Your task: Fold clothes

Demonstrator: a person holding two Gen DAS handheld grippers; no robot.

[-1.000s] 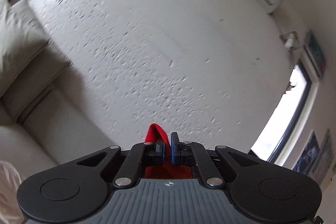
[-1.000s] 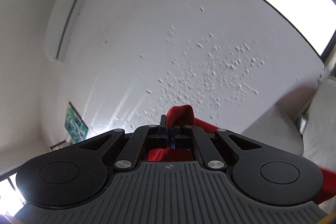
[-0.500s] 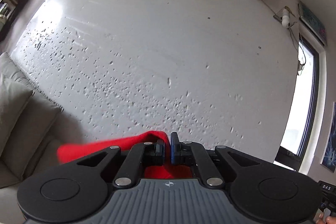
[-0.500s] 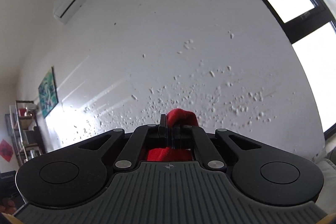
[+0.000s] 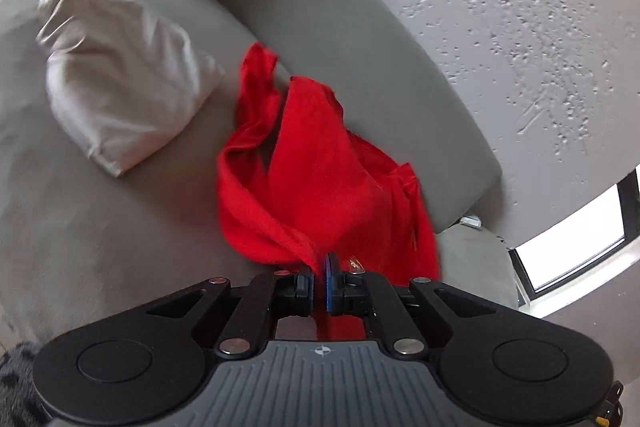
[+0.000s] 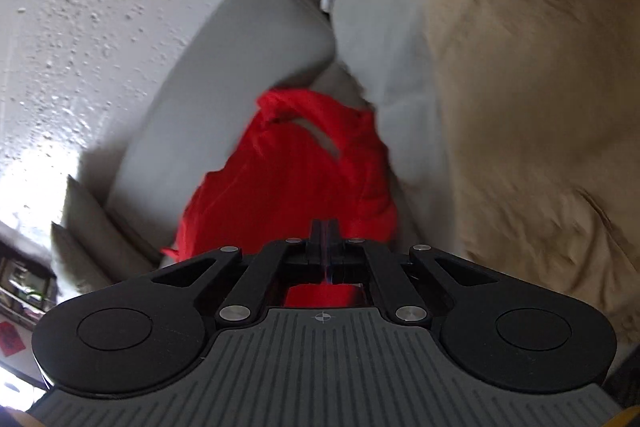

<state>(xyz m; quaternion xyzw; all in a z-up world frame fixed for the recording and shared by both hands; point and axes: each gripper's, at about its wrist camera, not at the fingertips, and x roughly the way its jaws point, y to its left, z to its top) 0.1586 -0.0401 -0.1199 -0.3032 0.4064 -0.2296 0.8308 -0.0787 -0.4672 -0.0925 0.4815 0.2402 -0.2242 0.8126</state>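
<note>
A red garment (image 5: 316,183) hangs bunched over the grey sofa seat (image 5: 100,227), in front of the sofa back cushion. My left gripper (image 5: 320,263) is shut on one edge of it. My right gripper (image 6: 325,227) is shut on another edge of the same red garment (image 6: 288,179), which droops away from the jaws toward the sofa corner. Most of the garment's shape is hidden in its folds.
A white folded cloth (image 5: 120,87) lies on the seat left of the red garment. A tan garment (image 6: 520,107) covers the sofa at the right. The sofa back cushion (image 5: 360,47) and a speckled white wall (image 5: 520,7) stand behind. A window (image 5: 576,255) is at the right.
Both grippers have swung down from facing the wall to facing the sofa. The red garment, held high before, now hangs down over the seat.
</note>
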